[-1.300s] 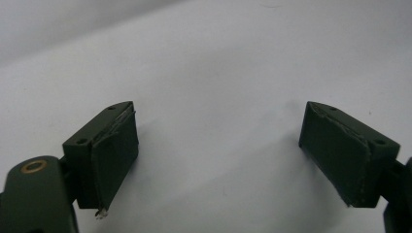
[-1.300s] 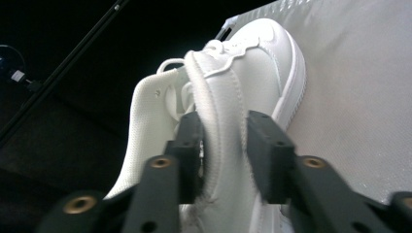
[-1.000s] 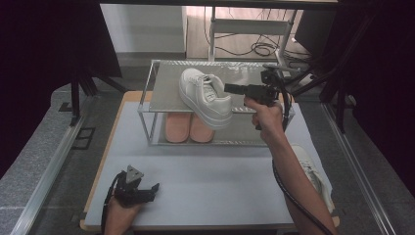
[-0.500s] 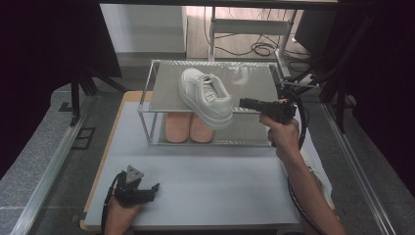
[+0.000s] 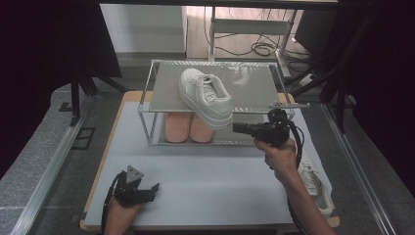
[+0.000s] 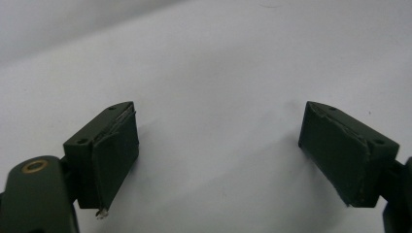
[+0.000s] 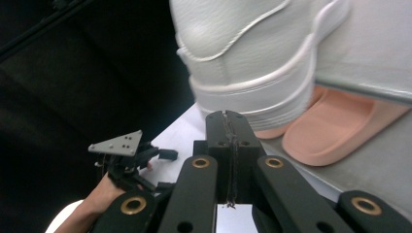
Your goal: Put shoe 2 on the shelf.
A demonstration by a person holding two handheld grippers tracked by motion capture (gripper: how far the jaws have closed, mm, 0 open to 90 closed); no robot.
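A white sneaker (image 5: 205,98) lies on the top shelf of a metal rack (image 5: 254,83), its heel overhanging the front edge. A pair of pink slippers (image 5: 188,127) sits on the lower shelf. My right gripper (image 5: 236,128) points left, just below and in front of the heel. Its jaws have just been closing and are now shut with nothing between them. In the right gripper view the closed tips (image 7: 227,119) sit just under the sneaker's heel (image 7: 243,48), apart from it. My left gripper (image 5: 152,192) rests open on the white table near the front left; its pads (image 6: 114,145) stand wide apart.
A second white sneaker (image 5: 313,183) lies at the table's right edge beside my right forearm. The white table top (image 5: 210,181) stretches between rack and front edge. Dark stands and cables surround the table.
My right gripper has drawn back from the sneaker on the top shelf, down and toward the person, and its jaws have closed. The sneaker stays on the shelf. The left gripper has not moved.
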